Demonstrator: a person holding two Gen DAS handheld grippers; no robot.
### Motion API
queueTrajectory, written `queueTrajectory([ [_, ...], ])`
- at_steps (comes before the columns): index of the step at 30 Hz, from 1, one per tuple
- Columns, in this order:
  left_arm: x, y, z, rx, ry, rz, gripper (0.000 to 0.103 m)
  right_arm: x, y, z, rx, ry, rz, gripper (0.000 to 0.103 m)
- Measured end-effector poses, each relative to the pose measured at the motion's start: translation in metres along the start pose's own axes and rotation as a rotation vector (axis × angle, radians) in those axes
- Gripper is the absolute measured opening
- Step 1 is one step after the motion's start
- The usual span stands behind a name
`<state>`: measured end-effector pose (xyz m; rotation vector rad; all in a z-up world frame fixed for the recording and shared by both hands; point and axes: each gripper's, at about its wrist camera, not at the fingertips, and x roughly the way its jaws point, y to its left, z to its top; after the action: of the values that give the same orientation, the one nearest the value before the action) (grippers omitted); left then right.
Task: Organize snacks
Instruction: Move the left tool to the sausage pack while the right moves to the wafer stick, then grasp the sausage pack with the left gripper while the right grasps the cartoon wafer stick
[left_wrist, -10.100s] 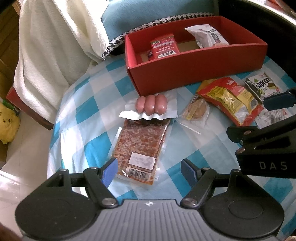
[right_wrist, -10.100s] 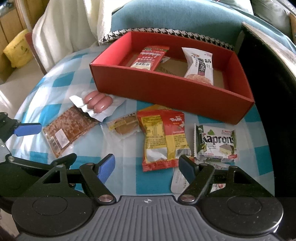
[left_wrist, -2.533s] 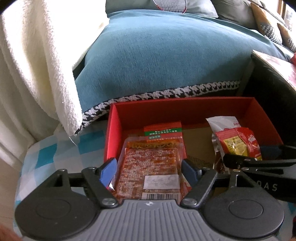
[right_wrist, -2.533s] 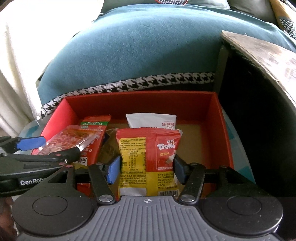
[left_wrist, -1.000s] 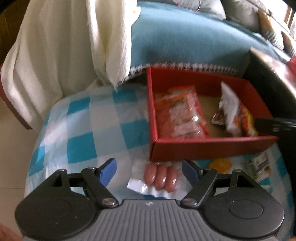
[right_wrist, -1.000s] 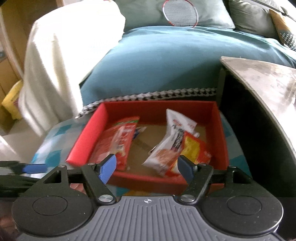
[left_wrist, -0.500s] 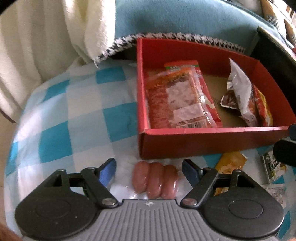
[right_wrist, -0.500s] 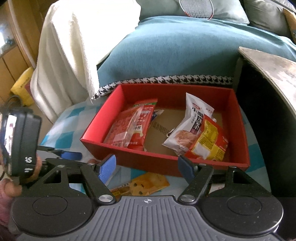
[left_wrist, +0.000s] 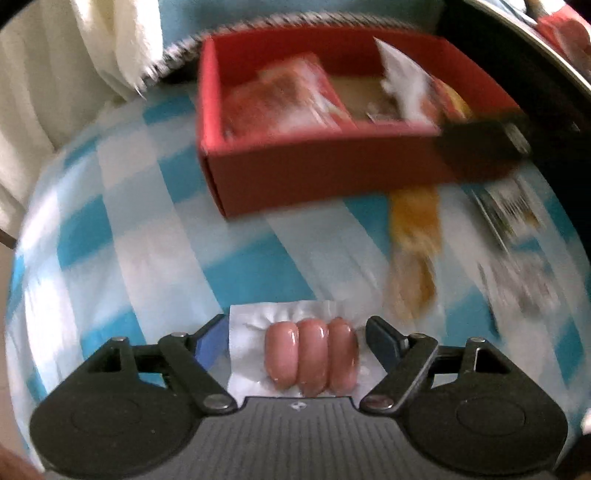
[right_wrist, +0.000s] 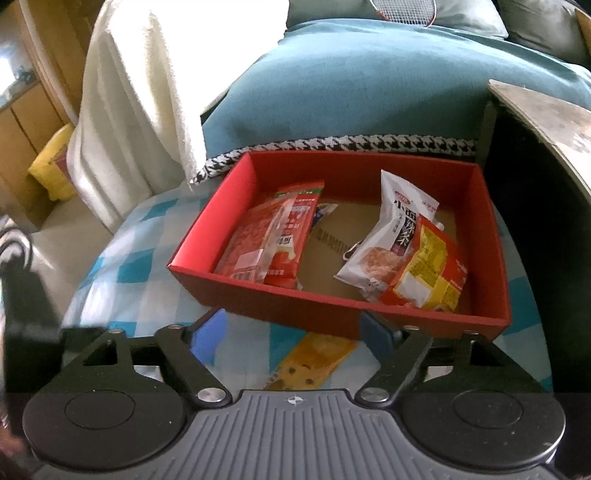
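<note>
Blue-and-white checked cloth covers the table (left_wrist: 155, 236), with a cream towel (right_wrist: 140, 92) draped at the far left and a teal cushion (right_wrist: 369, 88) behind.

Starting at the left, the left claw (left_wrist: 295, 338) hangs steeply over the sausage pack (left_wrist: 312, 360), a clear wrapper holding three pink sausages side by side. The pack lies directly between the two blue pads, which stand apart and clear of it, the left pad off the wrapper's edge and the right pad just beside the outer sausage; nothing is gripped. The sausages run lengthwise along the claw's pointing direction, so their long axis lies across the closing line: closing would probably squeeze all three from the sides, the short way across the bundle. This claw is plainly the nearer one to the pack.

Further right and beyond sits the red box (right_wrist: 332, 314), already holding a reddish flat packet and a red packet at its left end and a white bag and a yellow-red bag at its right.

On the cloth in front of the box lies an orange cracker packet (right_wrist: 314, 362), roughly between the pads of the right claw (right_wrist: 295, 334). Its jaws are opening and hold nothing. A green-and-white wafer packet (left_wrist: 513, 206) lies at the far right, blurred.
</note>
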<state>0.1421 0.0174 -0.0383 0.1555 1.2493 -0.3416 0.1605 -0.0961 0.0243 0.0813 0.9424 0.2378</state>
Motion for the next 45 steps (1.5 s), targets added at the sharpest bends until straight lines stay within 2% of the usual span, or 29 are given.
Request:
queueTrajectory([
  [2,-0.006,-0.003,-0.01,0.037,0.037,-0.041,0.074,-0.002,-0.001,-0.002,-0.002,0.006,0.006,0.086],
  [5,-0.021,-0.014,-0.016,0.16,0.022,-0.029,0.074,-0.005,-0.003,-0.004,0.005,0.012,0.01,0.086],
  [8,-0.036,-0.028,-0.021,0.347,-0.015,0.039,0.074,-0.006,-0.008,-0.005,0.014,0.018,-0.001,0.086],
  [10,-0.04,-0.04,-0.026,0.499,-0.032,0.057,0.075,-0.005,-0.012,-0.004,0.026,0.022,0.003,0.086],
  [13,-0.037,-0.059,-0.032,0.698,-0.022,0.059,0.075,-0.005,-0.012,-0.004,0.029,0.025,0.008,0.086],
  [15,-0.031,-0.067,-0.034,0.791,-0.017,0.039,0.075,-0.004,-0.012,-0.005,0.025,0.029,0.011,0.086],
  [21,-0.011,-0.064,-0.025,0.853,0.068,-0.072,0.075,0.004,-0.012,-0.009,0.019,0.062,0.021,0.086],
  [23,-0.003,-0.063,-0.028,0.874,0.105,-0.087,0.076,0.008,-0.013,-0.009,0.02,0.076,0.028,0.086],
  [24,0.0,-0.061,-0.031,0.878,0.102,-0.088,0.084,0.01,-0.013,-0.008,0.02,0.082,0.028,0.086],
  [27,0.002,-0.052,-0.027,0.803,0.105,-0.123,0.082,0.014,-0.012,-0.008,0.013,0.095,0.026,0.086],
  [30,-0.002,-0.047,-0.03,0.693,0.087,-0.094,0.071,0.019,-0.01,-0.008,0.005,0.108,0.024,0.086],
  [31,-0.004,-0.046,-0.032,0.657,0.087,-0.085,0.071,0.02,-0.009,-0.007,0.003,0.112,0.022,0.086],
  [33,-0.006,-0.043,-0.038,0.562,0.097,-0.044,0.071,0.022,-0.009,-0.008,0.003,0.121,0.013,0.086],
  [36,-0.009,-0.036,-0.049,0.368,0.1,0.022,0.071,0.028,-0.012,-0.012,0.022,0.148,0.012,0.086],
  [39,-0.011,-0.026,-0.06,0.205,0.075,0.046,0.071,0.036,-0.014,-0.019,0.042,0.186,0.013,0.086],
  [45,-0.012,-0.024,-0.066,0.114,0.061,0.063,0.071,0.059,-0.018,-0.024,0.146,0.224,0.0,0.086],
])
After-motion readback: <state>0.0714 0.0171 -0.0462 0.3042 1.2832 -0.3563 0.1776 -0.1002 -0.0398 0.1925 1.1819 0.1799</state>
